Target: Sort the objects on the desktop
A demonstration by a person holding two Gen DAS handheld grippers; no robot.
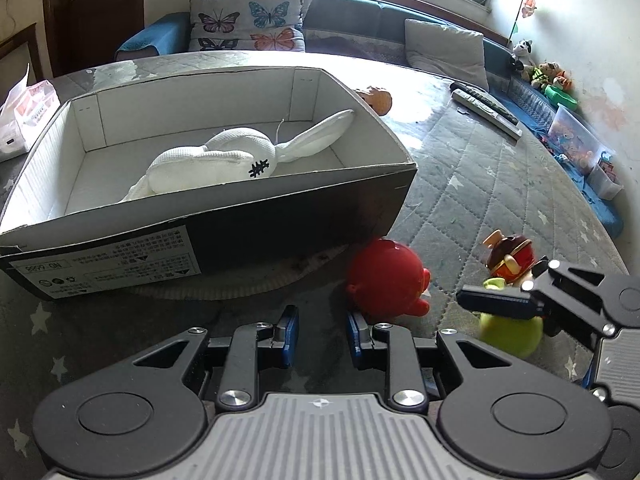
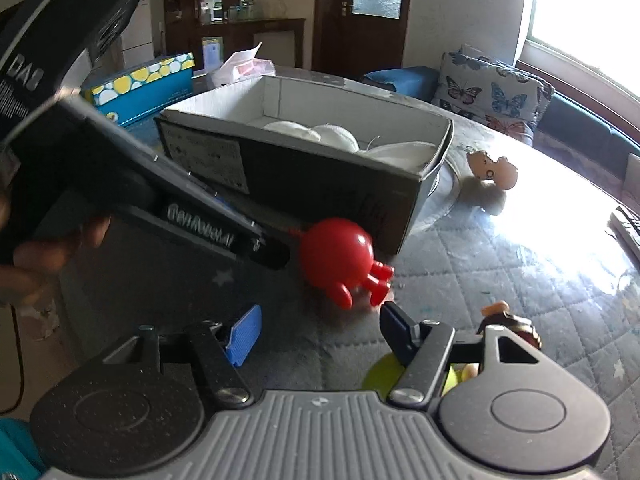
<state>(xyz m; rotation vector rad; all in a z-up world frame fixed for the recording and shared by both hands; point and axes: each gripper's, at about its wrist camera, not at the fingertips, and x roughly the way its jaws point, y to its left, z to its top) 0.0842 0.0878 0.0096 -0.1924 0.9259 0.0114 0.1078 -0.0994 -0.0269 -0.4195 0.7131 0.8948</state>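
Red toy (image 1: 386,276), a round-bodied figure with stubby legs, lies on the quilted desk (image 1: 472,184) right by the near corner of the cardboard box (image 1: 224,216), its legs pointing away from the box toward the right gripper; whether it touches the box wall I cannot tell. Left gripper (image 1: 322,334) hovers just short of it, jaws a narrow gap apart and holding nothing, the toy ahead and slightly right of the blue pads (image 1: 290,330). Right gripper (image 2: 320,334) has its jaws standing wider, nothing pressed between them, aimed toward the same toy (image 2: 338,260). One finger of it lies across a small figure on a green base (image 1: 508,320), which stands upright just beside the red one. Inside the box a white cloth rabbit (image 1: 224,160) lies lengthwise, ears trailing toward the far right corner.
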